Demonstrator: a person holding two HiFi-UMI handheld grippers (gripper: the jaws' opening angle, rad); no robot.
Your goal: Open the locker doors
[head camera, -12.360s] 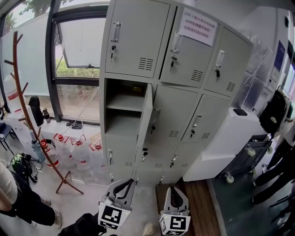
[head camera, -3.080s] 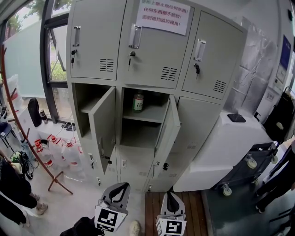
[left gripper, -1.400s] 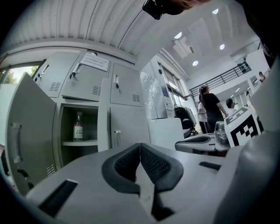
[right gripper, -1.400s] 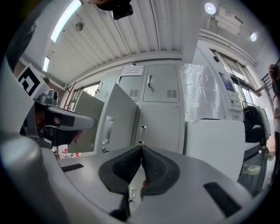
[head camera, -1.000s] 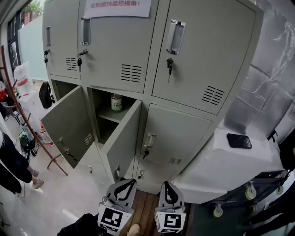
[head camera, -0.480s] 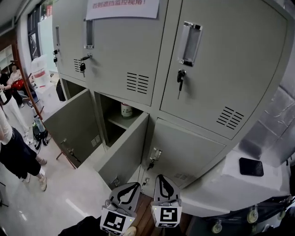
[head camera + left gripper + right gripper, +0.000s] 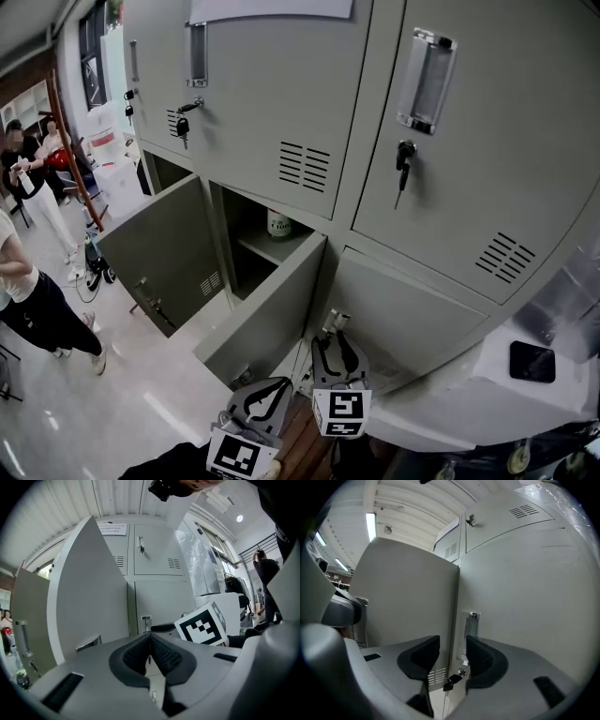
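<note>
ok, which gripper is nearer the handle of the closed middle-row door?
Right. Right gripper, jaws just opened, empty, sits just short of the handle; left gripper hangs back by the open door.

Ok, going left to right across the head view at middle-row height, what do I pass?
Person → left open door → middle open door → closed door → black phone.

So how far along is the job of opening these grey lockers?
Done: two grey metal middle-row doors stand open, the left door and the centre door. In hand: the right gripper is up at the shut right-hand door's metal handle; its fingers have just been opening, with nothing pinched yet. Left: that door, plus the shut top-row doors with keys hanging.
</note>
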